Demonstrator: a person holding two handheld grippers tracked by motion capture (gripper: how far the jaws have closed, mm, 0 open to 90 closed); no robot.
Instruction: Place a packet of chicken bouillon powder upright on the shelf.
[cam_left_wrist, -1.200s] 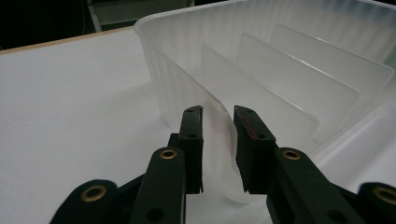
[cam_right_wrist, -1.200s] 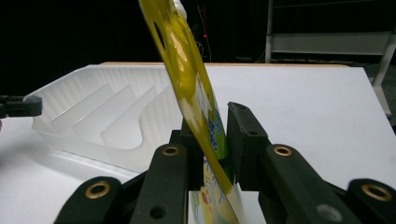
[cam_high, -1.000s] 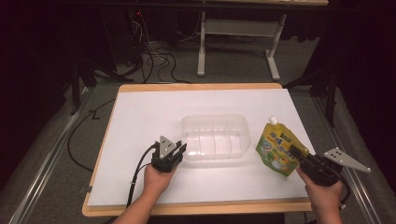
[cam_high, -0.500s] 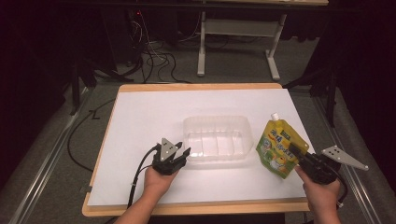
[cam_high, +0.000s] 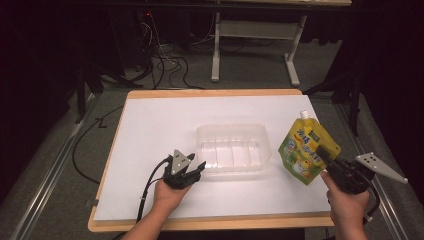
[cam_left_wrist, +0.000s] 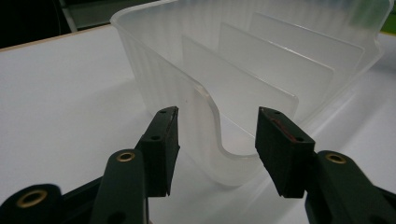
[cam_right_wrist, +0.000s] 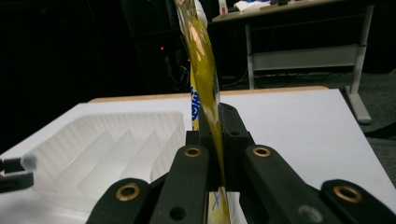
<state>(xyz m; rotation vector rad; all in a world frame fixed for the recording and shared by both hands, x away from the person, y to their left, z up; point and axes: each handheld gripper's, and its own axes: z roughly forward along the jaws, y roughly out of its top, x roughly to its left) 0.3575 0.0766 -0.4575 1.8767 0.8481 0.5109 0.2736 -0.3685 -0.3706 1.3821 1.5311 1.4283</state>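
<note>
Pouch (cam_high: 307, 150) hangs pinched in the right gripper (cam_high: 325, 156), lifted just right of the clear tray (cam_high: 233, 148), not yet inside. Left gripper (cam_high: 196, 169) jaws have just been opening, the tray's corner between them unpressed.

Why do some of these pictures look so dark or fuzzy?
High view: the white table is brightly lit, the room behind nearly black. Left gripper view: the clear tray is sharp, the near jaws soft. Right gripper view: glare streaks the yellow pouch; background dim.

One pouch (cam_high: 306, 151), one tray (cam_high: 232, 148), two tools
</note>
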